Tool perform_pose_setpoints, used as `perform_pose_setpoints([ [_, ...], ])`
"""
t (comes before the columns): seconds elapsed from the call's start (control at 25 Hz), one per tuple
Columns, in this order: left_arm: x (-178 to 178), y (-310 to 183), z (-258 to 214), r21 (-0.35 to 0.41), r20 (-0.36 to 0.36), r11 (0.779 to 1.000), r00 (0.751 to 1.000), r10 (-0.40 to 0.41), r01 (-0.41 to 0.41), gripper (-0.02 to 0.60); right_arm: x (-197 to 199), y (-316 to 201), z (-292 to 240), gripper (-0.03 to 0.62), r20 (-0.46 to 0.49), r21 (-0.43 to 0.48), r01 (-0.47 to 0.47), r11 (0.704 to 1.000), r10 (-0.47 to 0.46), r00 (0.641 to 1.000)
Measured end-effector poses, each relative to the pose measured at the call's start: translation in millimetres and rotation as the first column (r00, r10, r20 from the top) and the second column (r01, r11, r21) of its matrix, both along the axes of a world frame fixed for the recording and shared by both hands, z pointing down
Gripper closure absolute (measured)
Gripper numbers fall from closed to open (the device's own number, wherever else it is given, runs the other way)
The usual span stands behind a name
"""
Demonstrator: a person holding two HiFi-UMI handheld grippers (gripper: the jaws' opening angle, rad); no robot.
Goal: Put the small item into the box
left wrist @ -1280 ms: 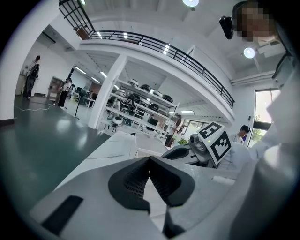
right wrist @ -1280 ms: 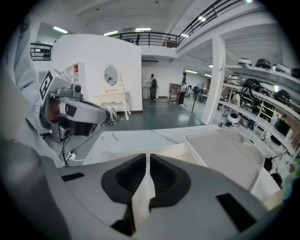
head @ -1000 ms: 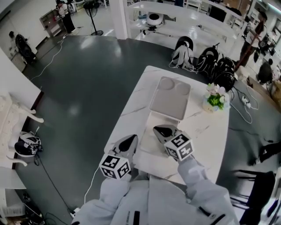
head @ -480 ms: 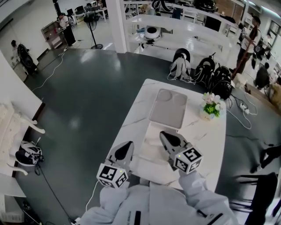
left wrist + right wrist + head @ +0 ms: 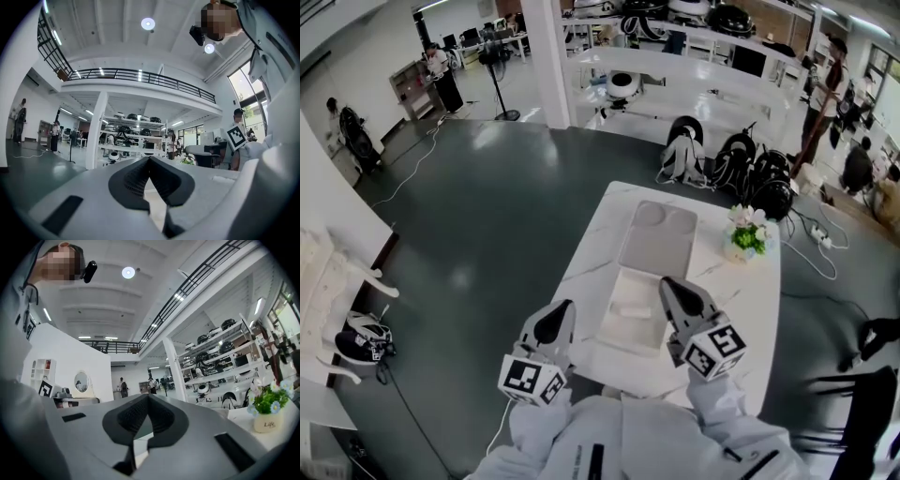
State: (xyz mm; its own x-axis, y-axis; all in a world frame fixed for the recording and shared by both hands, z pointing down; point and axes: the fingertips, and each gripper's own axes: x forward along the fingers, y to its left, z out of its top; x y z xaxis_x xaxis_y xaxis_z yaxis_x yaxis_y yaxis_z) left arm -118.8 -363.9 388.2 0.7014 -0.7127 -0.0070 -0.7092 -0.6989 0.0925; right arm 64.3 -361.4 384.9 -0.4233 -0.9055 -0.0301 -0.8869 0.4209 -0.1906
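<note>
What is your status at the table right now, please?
Left gripper and right gripper shut, empty. White box open on table, small pale shape inside. Grey tray beyond, path clear.

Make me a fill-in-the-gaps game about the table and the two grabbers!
The left gripper and the right gripper both have their jaws ____.
The flat grey rectangular tray lies ____ from the person than the shallow white box.
On the white marble table, the small pot of white and blue flowers stands at the ____ side.
Missing: shut; farther; right.
</note>
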Motion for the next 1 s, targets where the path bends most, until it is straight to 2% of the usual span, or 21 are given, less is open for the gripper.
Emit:
perform_pose_setpoints([
  [0.24,-12,-3,-10,0.028,-0.008,0.999,0.999,-0.04,0.04,0.583,5,5,-16,0.602,-0.027,0.049,-0.026,0.998,0.028,0.999],
  [0.8,-12,-3,-4,0.006,-0.004,0.998,0.998,-0.068,0.068,0.583,15,5,-6,0.602,-0.013,0.035,-0.04,0.999,0.041,0.999],
  [1.0,-17,-3,-4,0.002,0.003,0.997,0.997,-0.072,0.072,0.583,14,6,-5,0.602,-0.05,0.039,-0.055,0.998,0.057,0.997],
])
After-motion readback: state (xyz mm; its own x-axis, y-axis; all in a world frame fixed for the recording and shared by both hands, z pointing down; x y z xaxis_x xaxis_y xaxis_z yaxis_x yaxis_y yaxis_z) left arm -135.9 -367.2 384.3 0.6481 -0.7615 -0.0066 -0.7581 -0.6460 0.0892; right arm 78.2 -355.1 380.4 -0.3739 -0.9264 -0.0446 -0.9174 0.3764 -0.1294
